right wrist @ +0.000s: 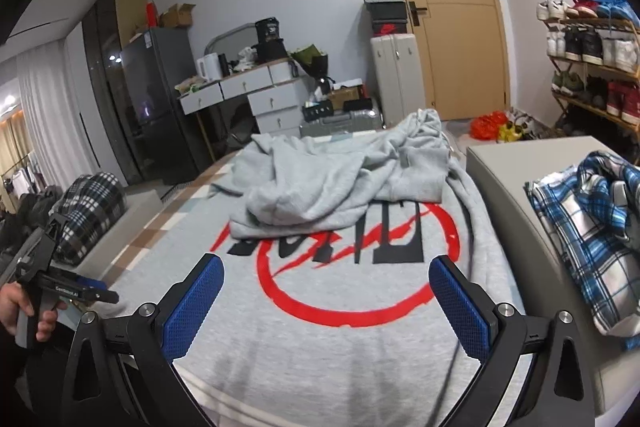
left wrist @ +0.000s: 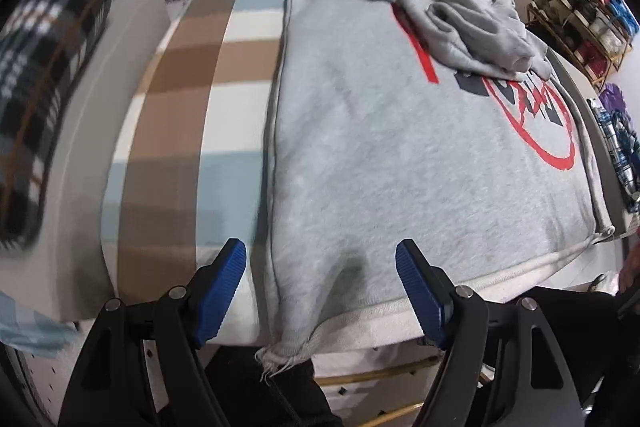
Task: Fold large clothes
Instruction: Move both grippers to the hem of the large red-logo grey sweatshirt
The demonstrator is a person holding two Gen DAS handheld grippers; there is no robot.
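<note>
A large grey sweatshirt (left wrist: 400,147) with a red circle print lies flat on the striped bed (left wrist: 192,107), its sleeves and hood bunched in a heap (right wrist: 344,179) at the far end. My left gripper (left wrist: 322,263) hangs open over the near left hem corner, with cloth below the blue pads but not pinched. My right gripper (right wrist: 326,281) is open above the near hem of the sweatshirt (right wrist: 320,347), nothing between its fingers. A hand holding the left gripper (right wrist: 60,287) shows at the left edge of the right wrist view.
A plaid bundle (left wrist: 44,67) rests on a grey ledge to the left. A blue plaid shirt (right wrist: 592,239) lies on the grey box to the right. A shoe rack (right wrist: 592,67), door, desk with drawers (right wrist: 256,95) and fridge stand beyond the bed.
</note>
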